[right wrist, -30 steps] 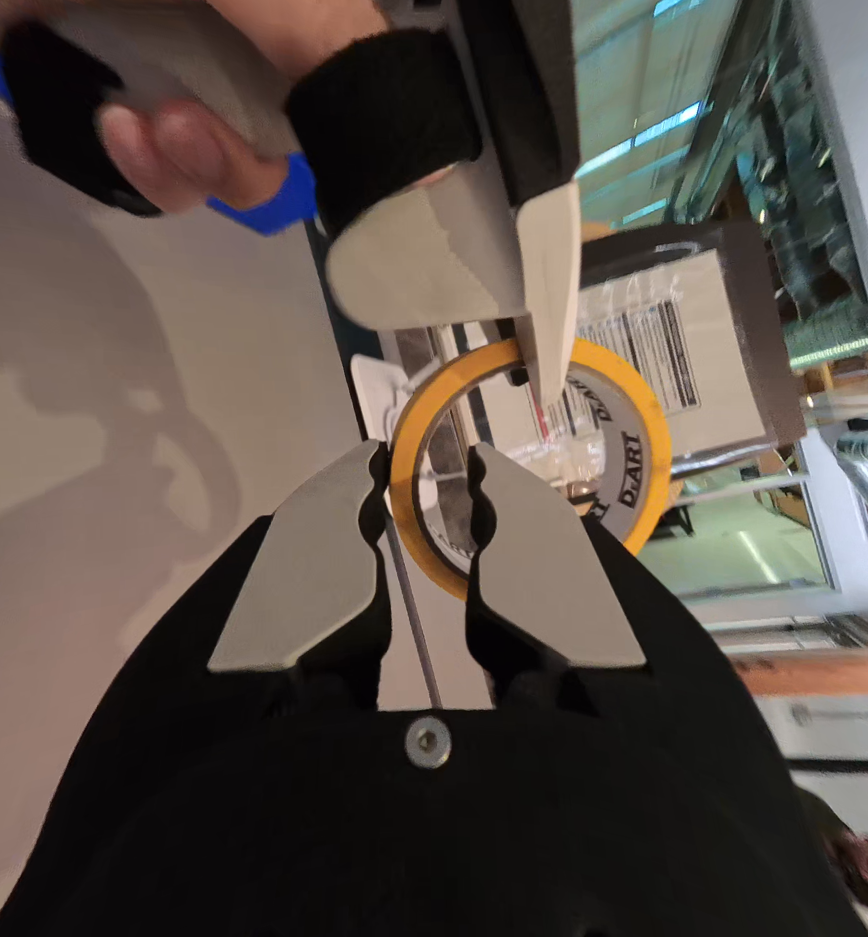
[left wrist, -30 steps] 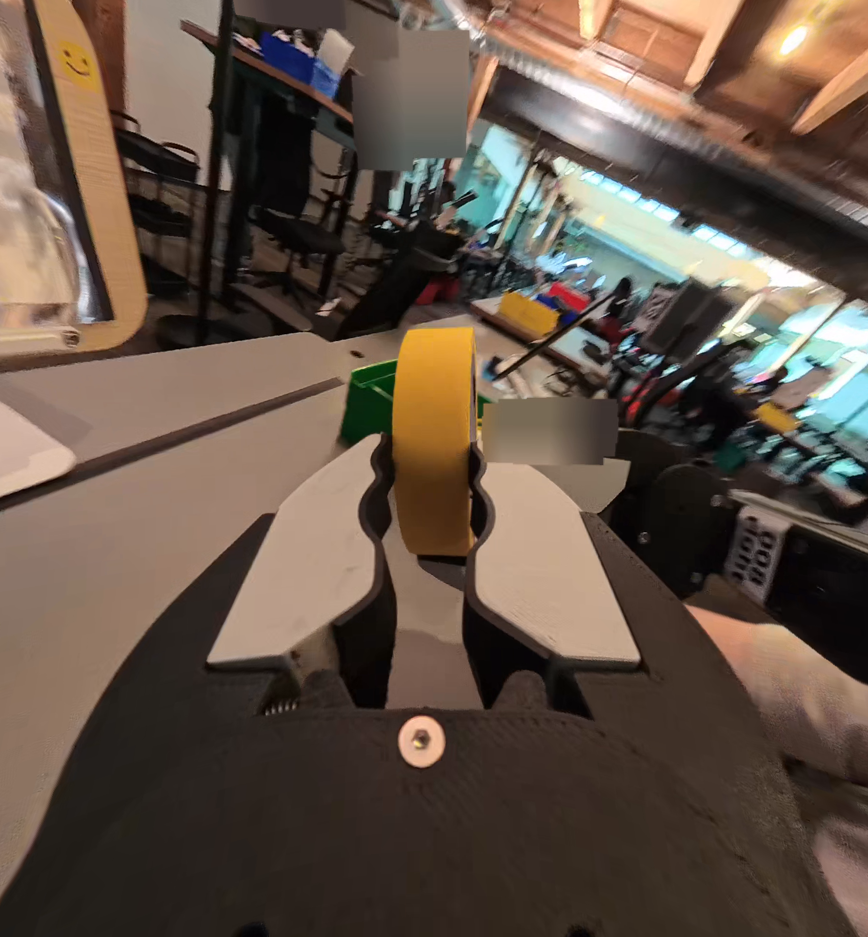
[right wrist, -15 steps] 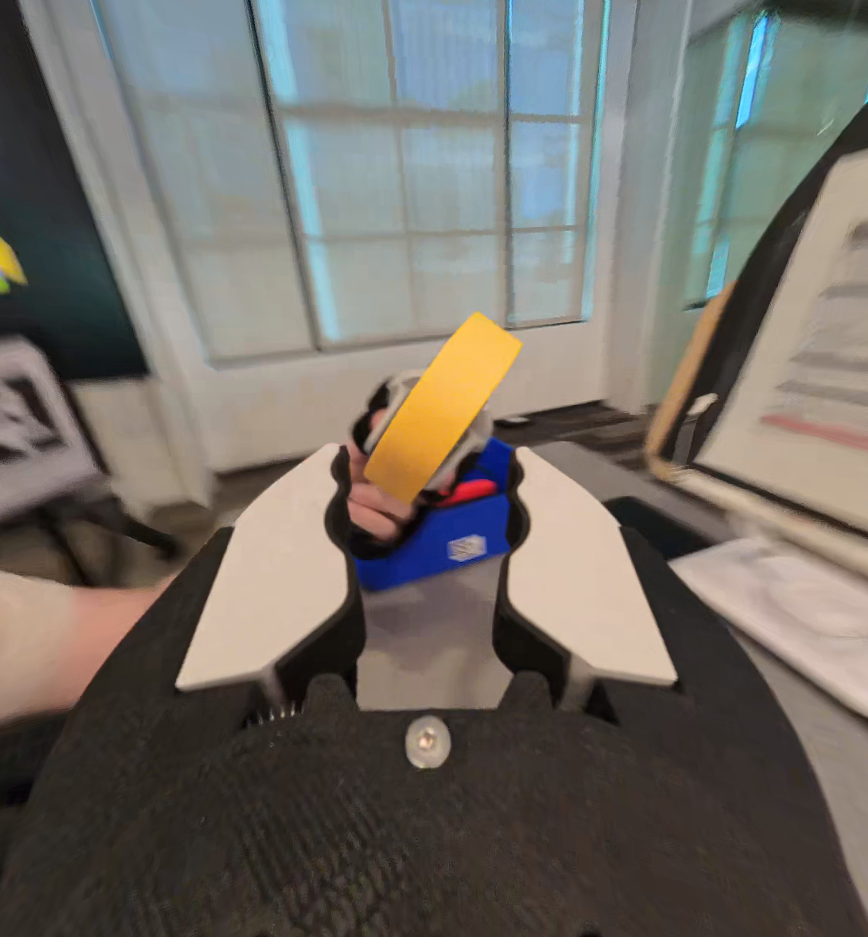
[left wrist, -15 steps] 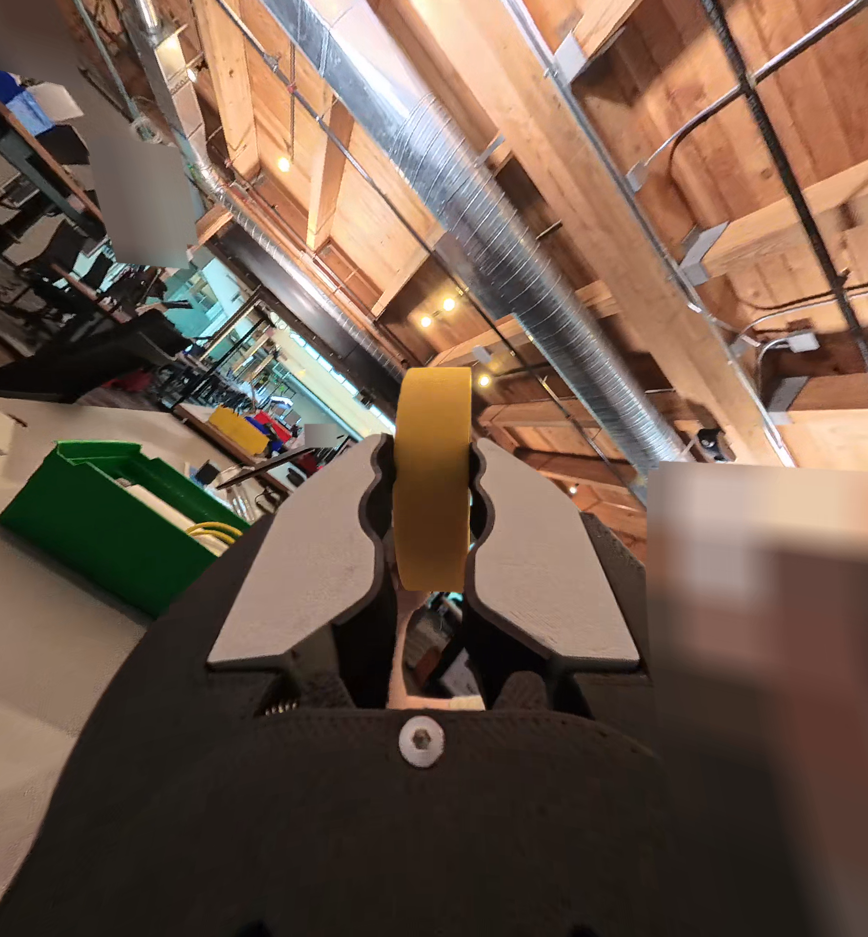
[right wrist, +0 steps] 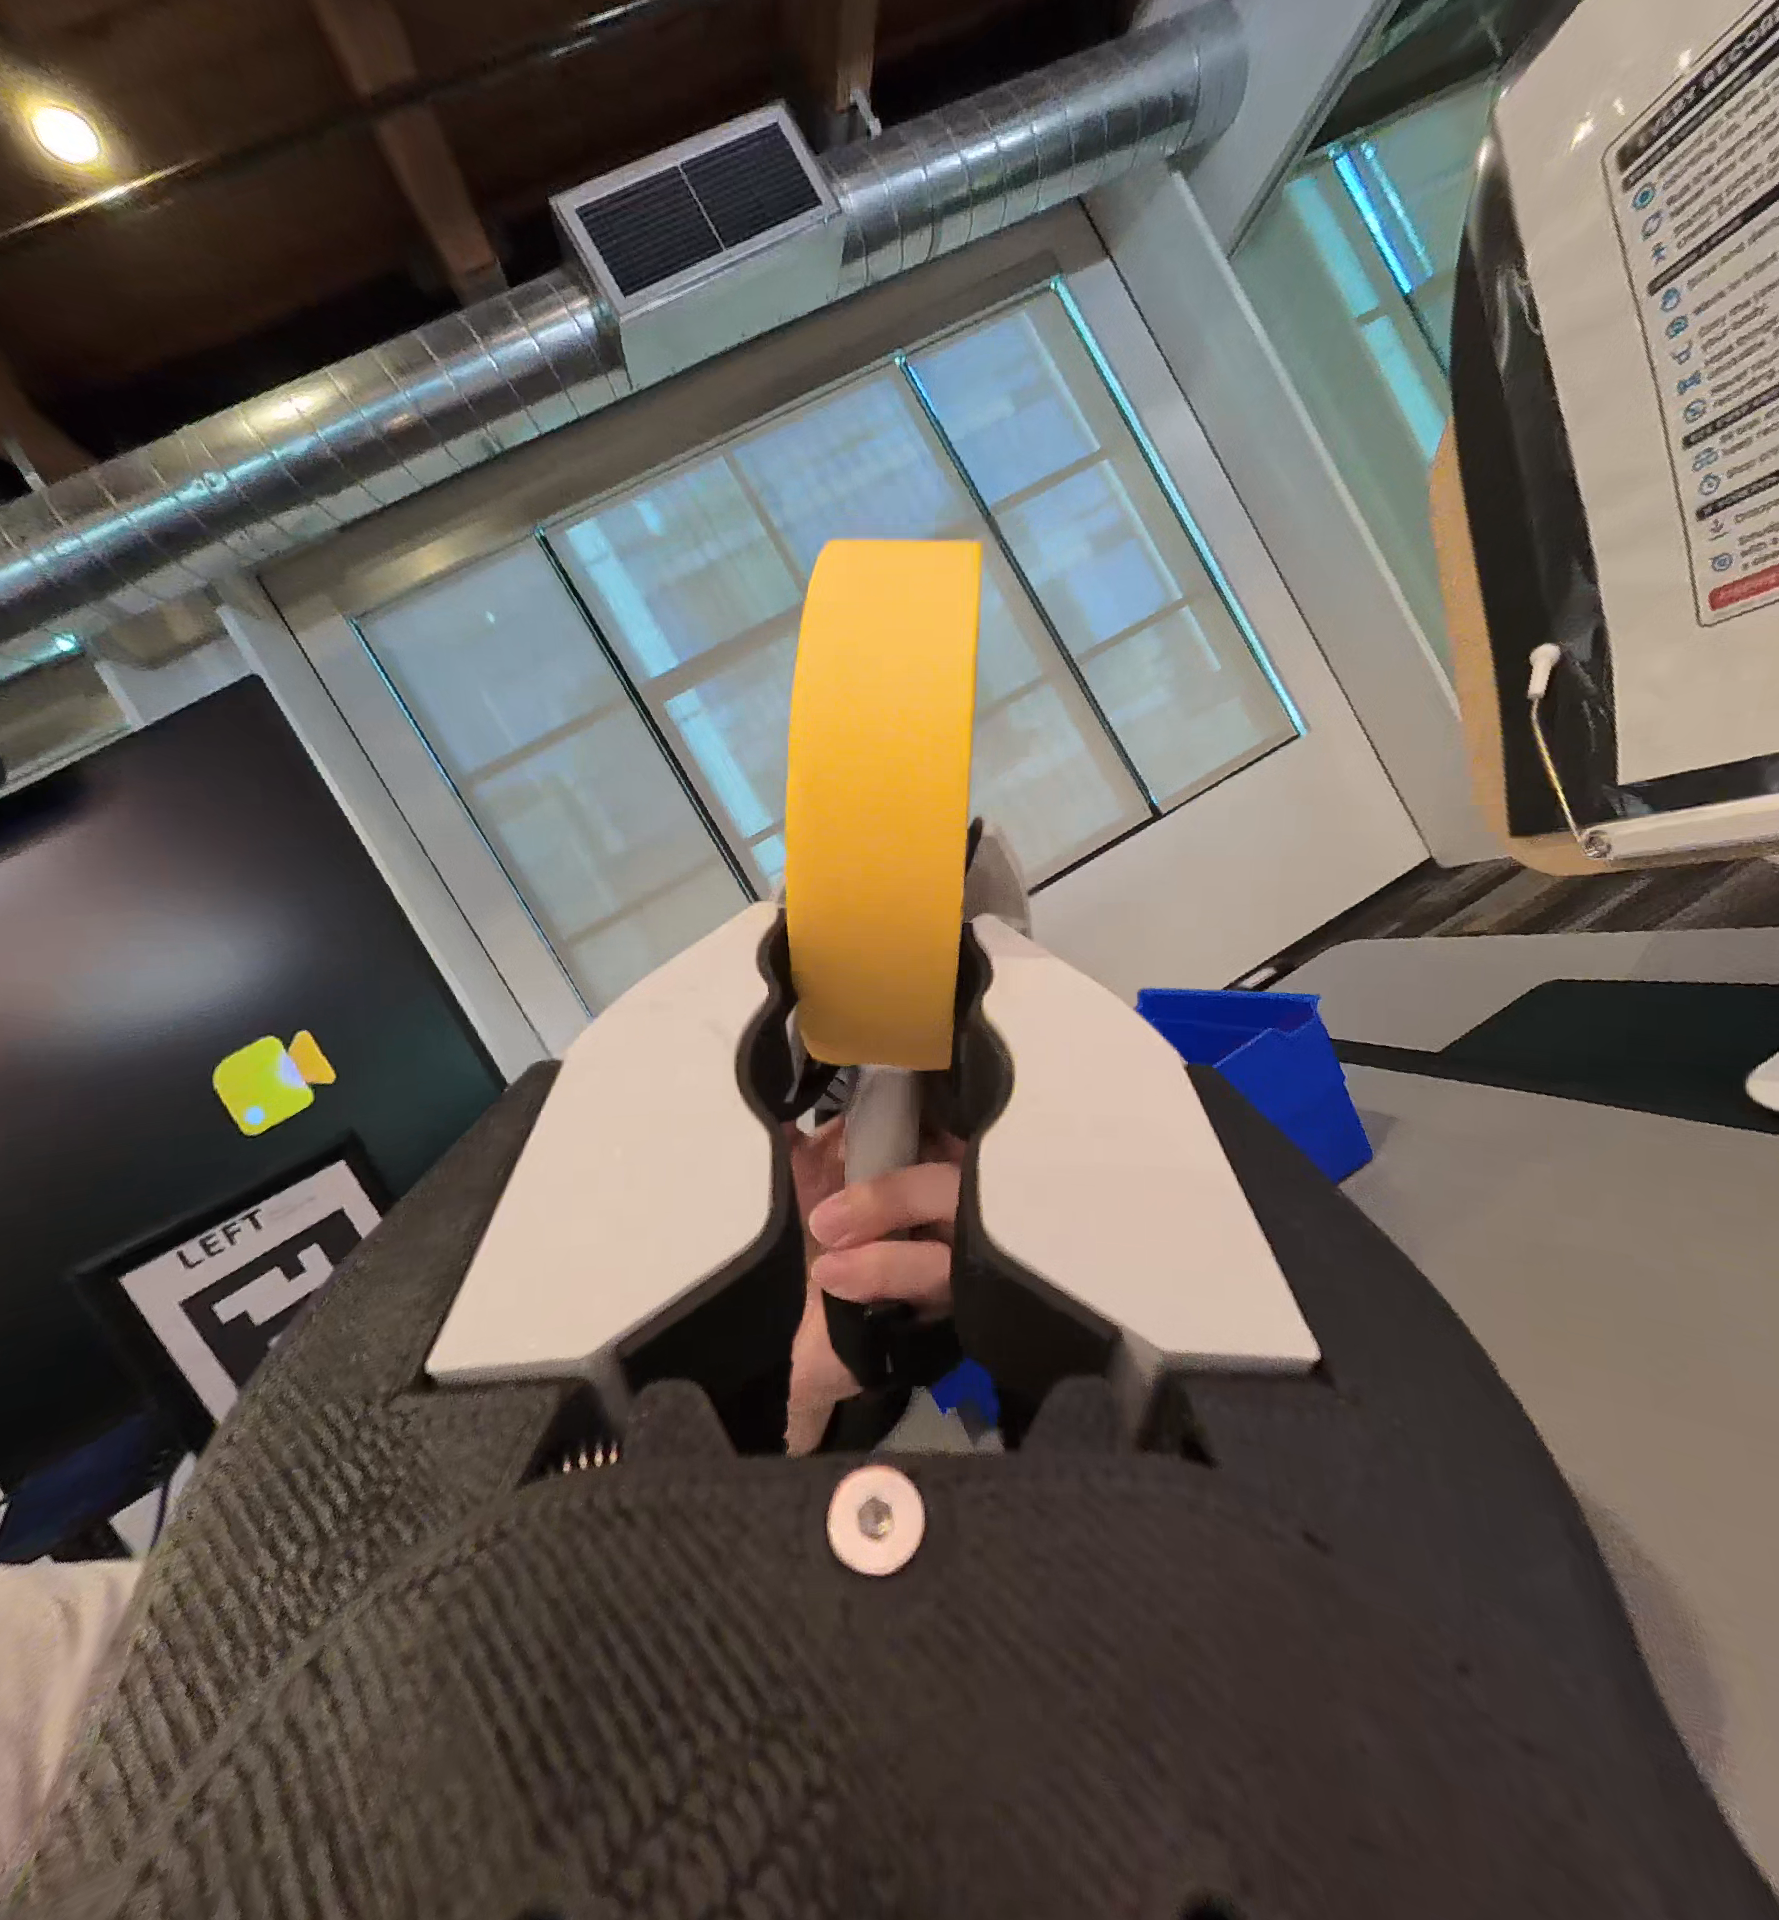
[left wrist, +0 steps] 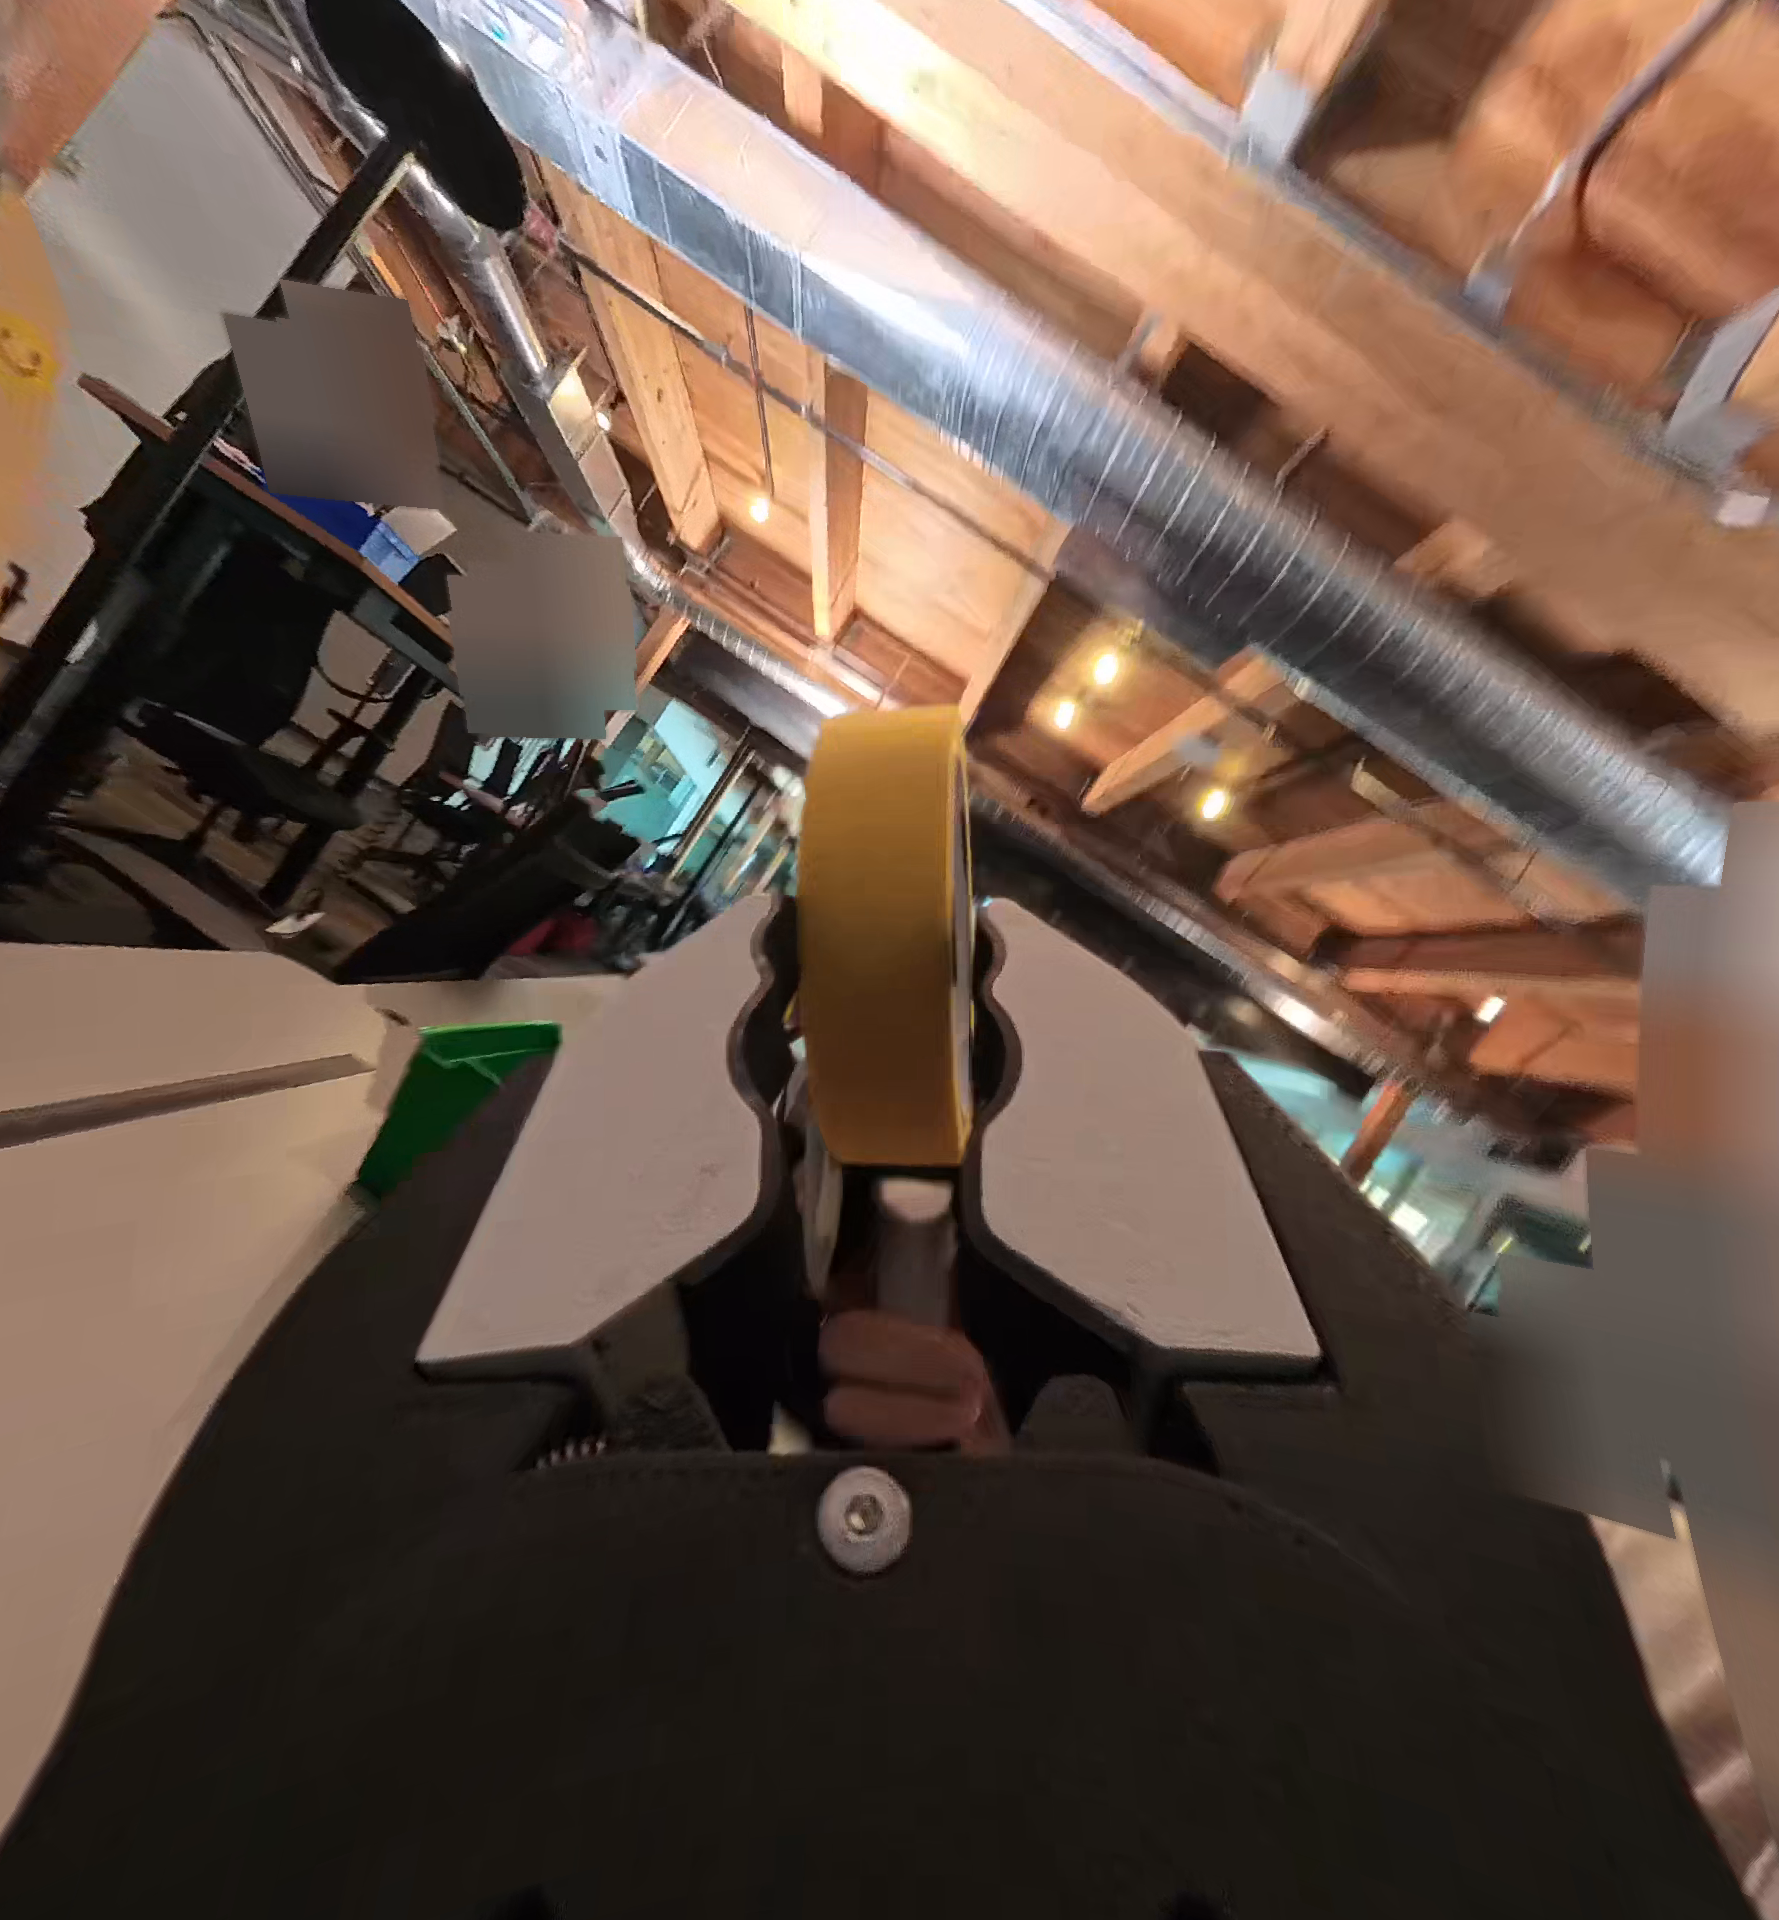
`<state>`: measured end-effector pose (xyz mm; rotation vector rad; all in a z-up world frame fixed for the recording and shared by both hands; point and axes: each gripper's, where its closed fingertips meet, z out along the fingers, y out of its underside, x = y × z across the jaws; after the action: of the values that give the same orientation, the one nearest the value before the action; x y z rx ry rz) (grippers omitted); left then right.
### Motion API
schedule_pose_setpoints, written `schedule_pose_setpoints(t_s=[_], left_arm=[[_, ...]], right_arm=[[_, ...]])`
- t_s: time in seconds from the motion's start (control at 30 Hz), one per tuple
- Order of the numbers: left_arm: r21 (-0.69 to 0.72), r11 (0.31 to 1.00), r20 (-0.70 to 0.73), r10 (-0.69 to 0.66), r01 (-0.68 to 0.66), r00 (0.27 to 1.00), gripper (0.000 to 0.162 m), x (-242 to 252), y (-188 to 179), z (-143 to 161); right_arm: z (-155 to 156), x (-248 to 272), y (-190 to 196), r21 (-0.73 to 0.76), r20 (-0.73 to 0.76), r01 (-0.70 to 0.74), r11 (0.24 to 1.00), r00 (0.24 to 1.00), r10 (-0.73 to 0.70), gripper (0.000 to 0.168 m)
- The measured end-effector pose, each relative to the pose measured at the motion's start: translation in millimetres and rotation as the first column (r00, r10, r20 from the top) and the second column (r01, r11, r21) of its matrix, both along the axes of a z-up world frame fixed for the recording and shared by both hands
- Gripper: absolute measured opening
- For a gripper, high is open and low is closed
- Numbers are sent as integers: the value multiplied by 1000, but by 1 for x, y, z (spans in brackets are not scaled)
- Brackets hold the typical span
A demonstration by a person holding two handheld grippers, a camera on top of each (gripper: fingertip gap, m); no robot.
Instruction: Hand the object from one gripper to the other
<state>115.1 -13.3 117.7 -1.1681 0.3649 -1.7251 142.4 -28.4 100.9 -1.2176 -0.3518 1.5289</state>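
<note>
Yellow tape roll [left wrist: 885,935] held up in air, edge-on, pinched by left gripper [left wrist: 877,1023]; right gripper [right wrist: 869,1003] fingers also closed around it. Release to be made only once receiving grip judged firm. Open room above; table [right wrist: 1591,1247], blue bin [right wrist: 1269,1070] below right, green bin [left wrist: 449,1091] left.

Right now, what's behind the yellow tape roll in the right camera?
Behind the yellow tape roll, a grey finger tip of the other tool peeks out, with a person's hand lower down. Whatever that tool touches is covered by the roll.
</note>
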Motion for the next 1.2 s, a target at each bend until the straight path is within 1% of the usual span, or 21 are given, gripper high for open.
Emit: schedule_pose_setpoints(t_s=[0.07,0.13,0.2,0.27,0.3,0.33,0.37,0.43,0.5,0.57,0.6,0.67,0.73,0.77,0.8,0.87,0.93,1.0,1.07,1.13,1.2], left_arm=[[168,983,-207,113,-79,972,49,5,-2,-4],[391,886,-353,395,-250,848,63,-5,4,-4],[654,681,-361,664,-329,655,63,-19,1,5],[865,399,-248,867,-305,432,64,-26,-10,12],[934,249,-146,921,-258,361,59,-24,-19,15],[974,133,-66,942,-185,329,47,-16,-30,12],[993,59,-24,949,-103,315,42,-4,-38,4],[1000,-11,9,972,8,233,56,17,-36,-12],[988,-68,54,994,137,100,73,31,-22,-32],[949,-185,206,977,254,-60,76,32,-5,-41],[932,-208,248,963,295,-105,77,32,1,-46],[922,-204,259,957,328,-134,78,34,10,-56],[904,-220,283,951,367,-126,72,37,11,-63],[891,-225,295,947,394,-126,62,38,12,-66],[880,-209,289,948,427,-132,41,37,15,-72],[873,-181,268,954,453,-134,31,34,20,-80],[914,-84,155,976,397,-151,30,29,25,-83],[958,0,39,991,285,-130,30,22,26,-75],[988,75,-62,993,134,-95,29,11,25,-58],[972,228,-228,974,-55,3,29,2,24,-45],[860,451,-409,889,-239,207,29,-1,19,-36]], right_arm=[[2,7,3,23,78,-37,999,996,35,29],[-2,14,9,33,211,-61,998,976,52,29],[-5,22,13,-23,274,-110,994,955,112,29],[-5,32,15,-109,234,-172,979,953,194,29],[-4,38,18,-154,187,-191,969,958,219,29],[-4,43,22,-201,134,-211,957,961,240,29],[-5,47,26,-246,80,-235,941,962,261,29],[-11,52,35,-326,-23,-283,902,956,291,29],[-19,51,41,-392,-113,-326,860,945,307,29],[-26,46,44,-449,-211,-385,806,922,324,29],[-30,41,44,-472,-243,-410,780,912,331,29],[-40,30,43,-510,-254,-422,750,907,337,29],[-51,18,41,-545,-220,-404,735,914,340,29],[-54,12,38,-554,-213,-408,725,912,350,29],[-56,9,36,-560,-218,-418,716,908,359,29],[-59,6,38,-586,-200,-382,714,923,329,29],[-57,4,38,-565,-114,-317,761,944,309,30],[-40,7,33,-481,-58,-295,826,950,306,49],[-15,17,25,-347,-21,-276,896,958,287,57],[12,28,13,-152,17,-239,959,970,244,55],[27,36,8,59,94,-114,992,990,108,55]])
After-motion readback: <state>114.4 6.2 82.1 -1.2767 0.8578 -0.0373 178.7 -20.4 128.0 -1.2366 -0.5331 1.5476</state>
